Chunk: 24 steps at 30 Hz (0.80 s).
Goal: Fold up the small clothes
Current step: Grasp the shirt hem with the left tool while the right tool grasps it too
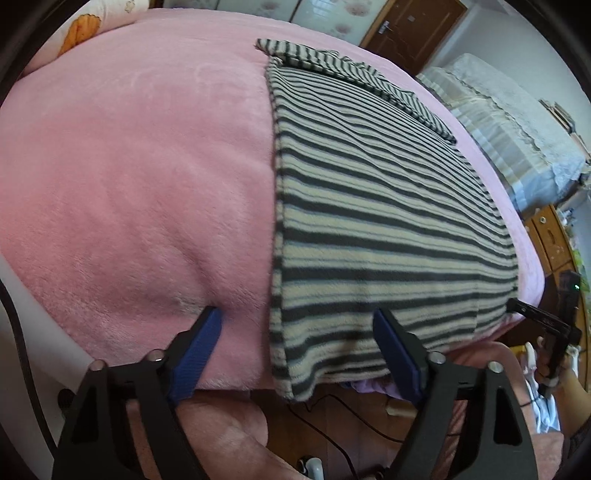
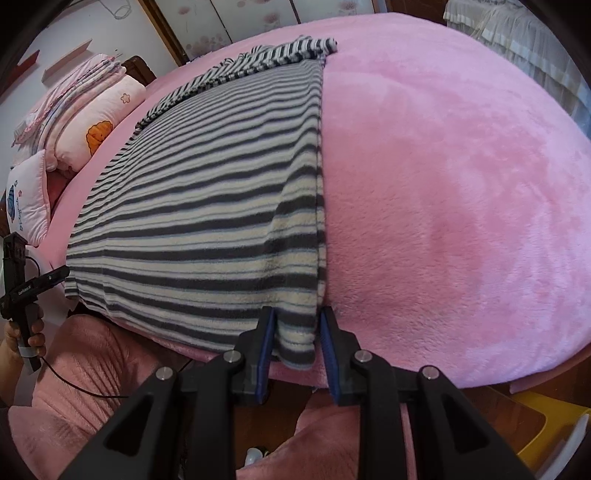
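Striped garment (image 1: 369, 206) lies flat on a pink blanket (image 1: 129, 184), grey and cream stripes. It takes up the right half of the left wrist view and the left half of the right wrist view (image 2: 207, 206). One folded-over sleeve or edge bunches at the far end, near top centre in both views. The near hem hangs a little over the bed edge, toward the bottom of each frame.

Left gripper (image 1: 299, 328): blue-padded fingers spread wide apart, straddling the garment's near left corner. One finger (image 1: 201, 350) sits over bare pink blanket, the other over the stripes. The pads do not press the cloth; nothing is clamped.

Right gripper (image 2: 297, 332): fingers close together with the garment's near right corner between the blue pads (image 2: 267, 339). The cloth edge bunches up between them, so it looks clamped on the corner.

In the right wrist view the left gripper's handle (image 2: 18, 295) shows at the far left edge, held by a hand (image 2: 26, 332), beside the garment's other near corner. In the left wrist view the right gripper's frame (image 1: 546, 325) shows at the lower right edge.

Pink pillows (image 2: 85, 122) are stacked at the upper left of the right wrist view. A second bed with a pale cover (image 1: 509, 133) is at the upper right of the left wrist view, with a brown door (image 1: 410, 26) at the top. A yellow stool (image 2: 546, 421) is at the lower right of the right wrist view.
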Motion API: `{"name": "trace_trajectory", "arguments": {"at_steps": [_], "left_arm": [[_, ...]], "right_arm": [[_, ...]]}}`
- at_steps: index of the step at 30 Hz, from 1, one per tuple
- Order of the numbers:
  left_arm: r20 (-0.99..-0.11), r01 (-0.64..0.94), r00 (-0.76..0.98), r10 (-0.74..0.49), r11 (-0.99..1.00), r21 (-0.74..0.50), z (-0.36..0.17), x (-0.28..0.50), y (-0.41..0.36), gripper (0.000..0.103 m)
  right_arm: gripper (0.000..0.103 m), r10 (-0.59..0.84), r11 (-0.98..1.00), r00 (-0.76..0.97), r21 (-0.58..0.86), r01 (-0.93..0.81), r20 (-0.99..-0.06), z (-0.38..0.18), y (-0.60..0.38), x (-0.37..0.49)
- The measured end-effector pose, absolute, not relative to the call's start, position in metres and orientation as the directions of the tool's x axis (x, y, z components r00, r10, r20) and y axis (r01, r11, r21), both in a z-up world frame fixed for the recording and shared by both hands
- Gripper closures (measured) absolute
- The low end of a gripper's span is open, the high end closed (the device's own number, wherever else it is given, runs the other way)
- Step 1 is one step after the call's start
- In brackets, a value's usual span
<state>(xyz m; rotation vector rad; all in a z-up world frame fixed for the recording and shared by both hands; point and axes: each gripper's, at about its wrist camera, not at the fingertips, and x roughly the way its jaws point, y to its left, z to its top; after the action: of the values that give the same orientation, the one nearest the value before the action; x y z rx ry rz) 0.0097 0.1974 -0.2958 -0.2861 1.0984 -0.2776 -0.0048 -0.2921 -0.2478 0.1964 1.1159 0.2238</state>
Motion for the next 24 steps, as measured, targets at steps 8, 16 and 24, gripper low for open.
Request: {"name": "trace_trajectory", "arguments": {"at_steps": [8,16,24], "left_arm": [[-0.840,0.097,0.384,-0.383,0.922,-0.376,-0.301,0.010,0.192,0.046],[-0.864,0.125,0.363,-0.350,0.937,-0.328,-0.305,0.016,0.177,0.034],[-0.879,0.083,0.332,-0.342,0.939,-0.333,-0.301,0.021,0.180,0.070]], "right_arm": [[0.076,0.305,0.952,0.412,0.285,-0.111,-0.859,-0.248,-0.290,-0.005],[0.073,0.320,0.947,0.397,0.306,-0.101,-0.860,-0.253,-0.292,0.000],[0.091,0.356,0.933,0.388,0.347,-0.097,-0.850,-0.253,-0.299,0.000]]}}
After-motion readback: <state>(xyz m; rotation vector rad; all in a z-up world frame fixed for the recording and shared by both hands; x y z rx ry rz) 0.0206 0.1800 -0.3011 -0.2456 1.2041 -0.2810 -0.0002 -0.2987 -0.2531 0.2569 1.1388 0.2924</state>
